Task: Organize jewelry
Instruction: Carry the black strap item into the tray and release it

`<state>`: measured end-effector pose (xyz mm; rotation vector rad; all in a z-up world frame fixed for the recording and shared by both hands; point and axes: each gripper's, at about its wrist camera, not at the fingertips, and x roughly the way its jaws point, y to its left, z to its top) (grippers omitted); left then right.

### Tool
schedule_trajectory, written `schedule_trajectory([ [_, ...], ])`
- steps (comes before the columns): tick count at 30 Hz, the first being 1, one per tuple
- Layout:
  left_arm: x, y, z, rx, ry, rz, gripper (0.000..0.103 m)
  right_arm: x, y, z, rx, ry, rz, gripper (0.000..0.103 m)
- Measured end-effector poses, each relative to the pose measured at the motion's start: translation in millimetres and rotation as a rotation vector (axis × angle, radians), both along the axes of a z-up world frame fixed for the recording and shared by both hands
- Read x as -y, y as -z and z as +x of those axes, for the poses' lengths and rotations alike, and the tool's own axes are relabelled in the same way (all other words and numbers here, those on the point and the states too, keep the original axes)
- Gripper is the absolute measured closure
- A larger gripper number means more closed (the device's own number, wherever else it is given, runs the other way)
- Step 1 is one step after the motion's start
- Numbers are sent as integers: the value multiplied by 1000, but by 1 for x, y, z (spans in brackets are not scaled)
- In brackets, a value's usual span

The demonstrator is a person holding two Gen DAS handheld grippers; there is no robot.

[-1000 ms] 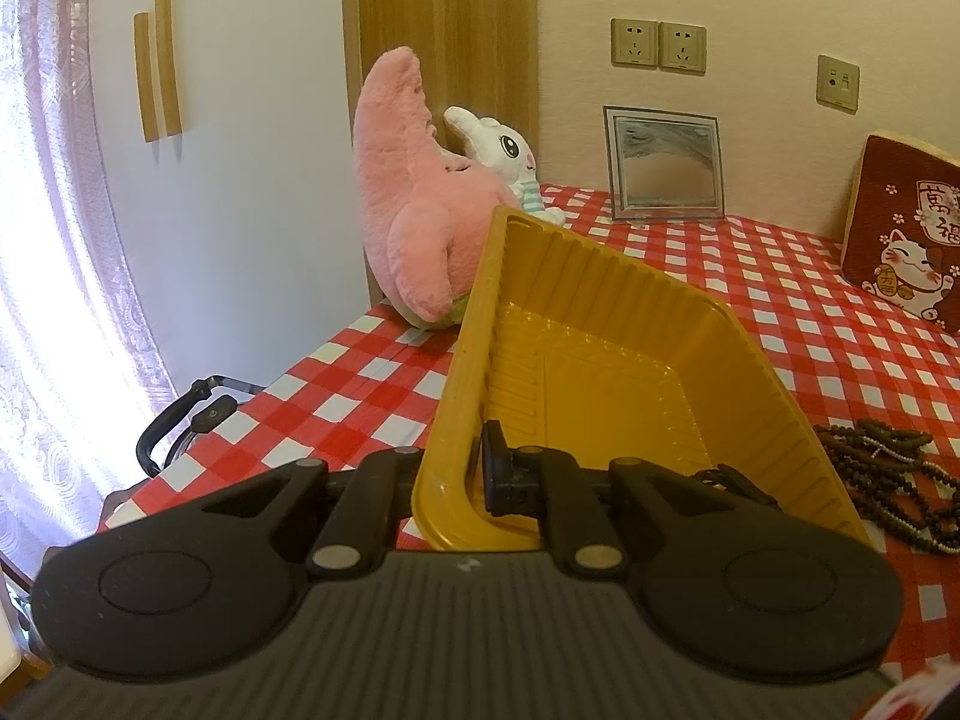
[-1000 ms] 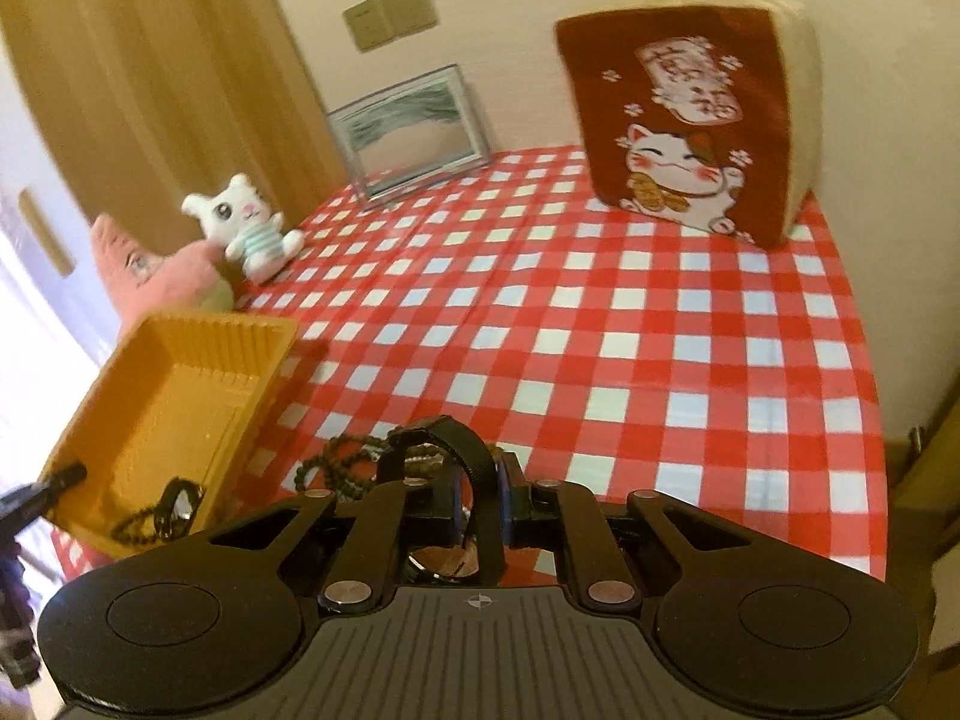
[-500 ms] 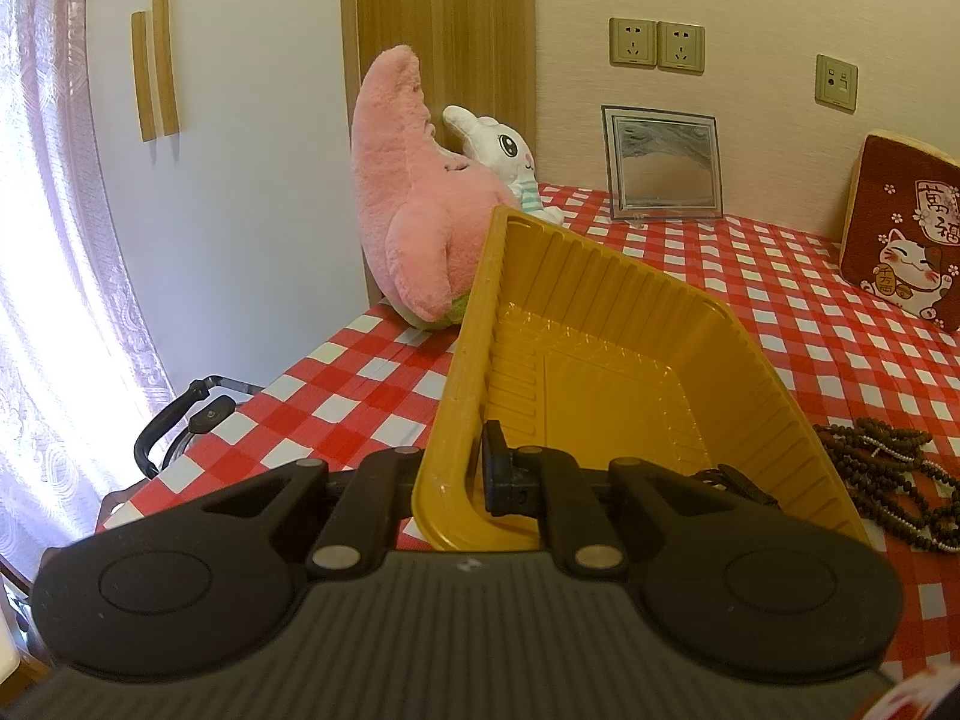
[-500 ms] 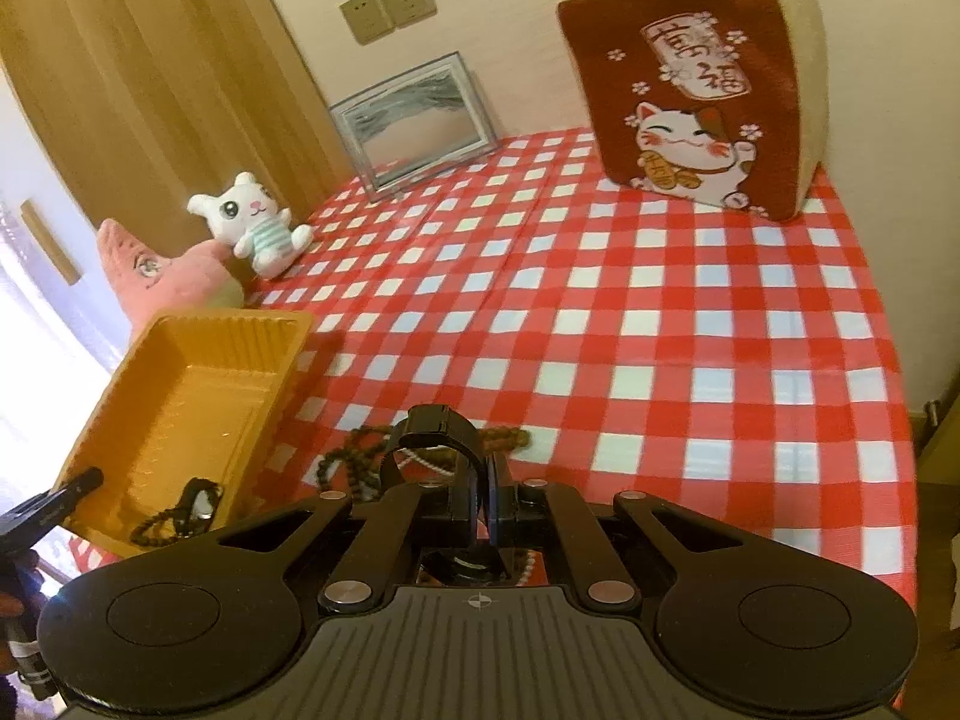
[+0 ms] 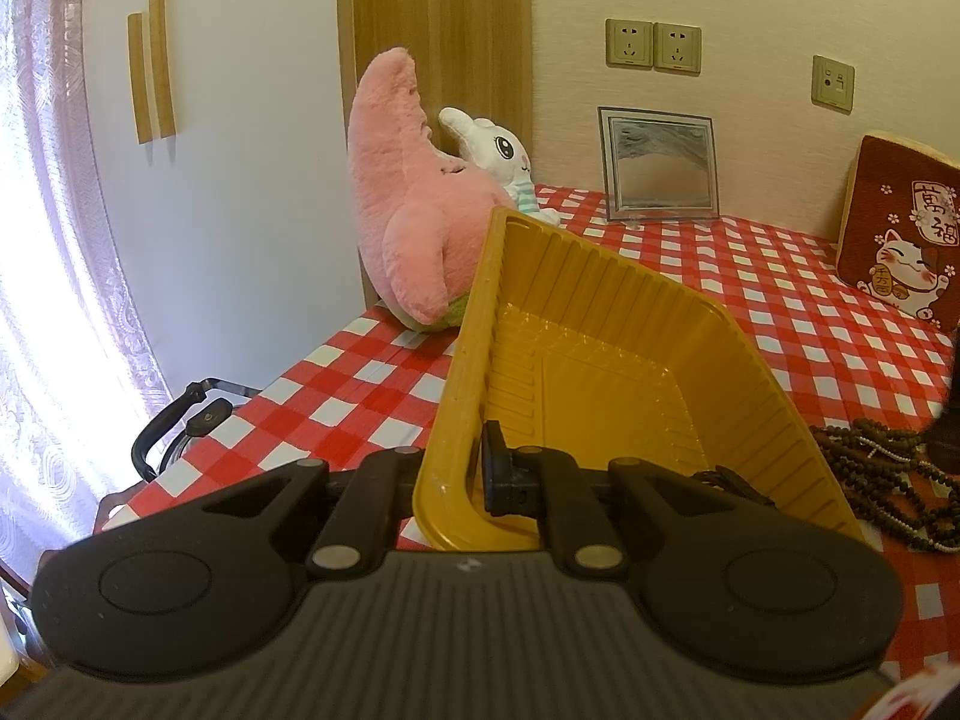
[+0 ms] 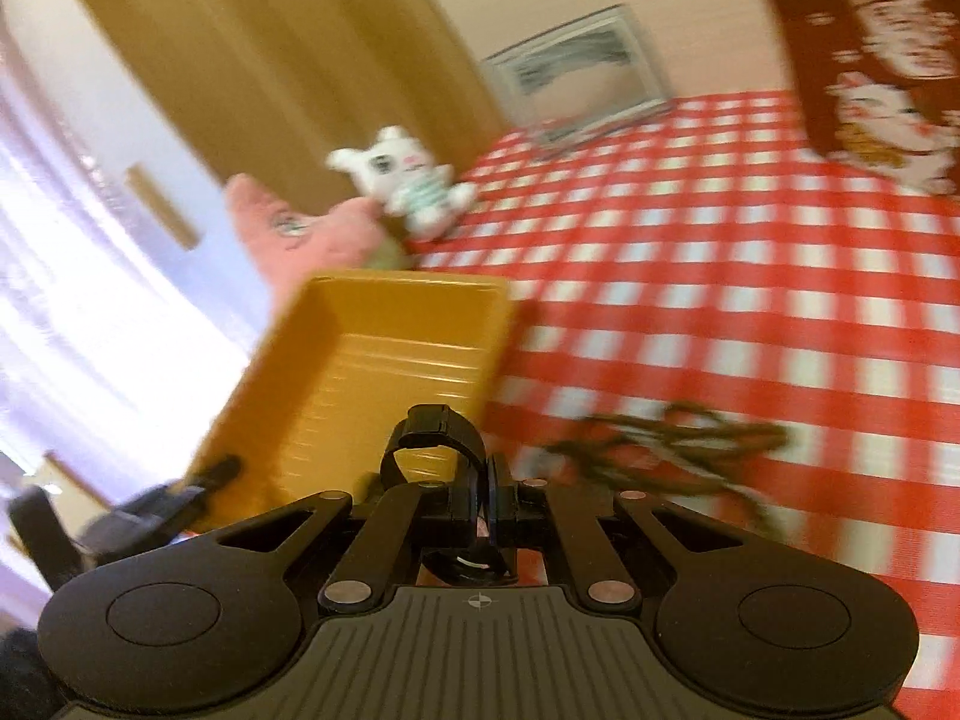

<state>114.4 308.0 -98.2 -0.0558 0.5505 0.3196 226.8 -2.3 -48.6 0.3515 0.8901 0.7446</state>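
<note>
Swinging leftward since the earlier frame, the right gripper, fingers clamped on a black bangle, reached the yellow tray; the left gripper kept pinching its rim, tilting it above the counter.

The left matte black plastic hand-held gripper has a ribbed dark grey housing with a small white cross mark at its front edge. Two rounded black lobes, each with a shallow circular recess, flank it. Angled link arms run forward, pinned by silver round rivets. The right matte black plastic hand-held gripper has the same build and a crosshair mark.
</note>
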Motion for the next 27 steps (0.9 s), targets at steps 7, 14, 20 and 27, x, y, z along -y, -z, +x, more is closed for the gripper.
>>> schedule_trajectory([
  [7,0,-1,0,1,9,-1,94,-83,1,-2,-29,-130,53,100],
  [14,-4,-1,-2,-1,18,-13,95,-140,32,-9,-128,-159,17,100],
  [20,-8,1,-2,-5,19,-29,95,-162,32,-14,-84,-211,-40,84],
  [27,-13,3,-2,-14,17,-45,95,-157,21,-27,-23,-221,-31,39],
])
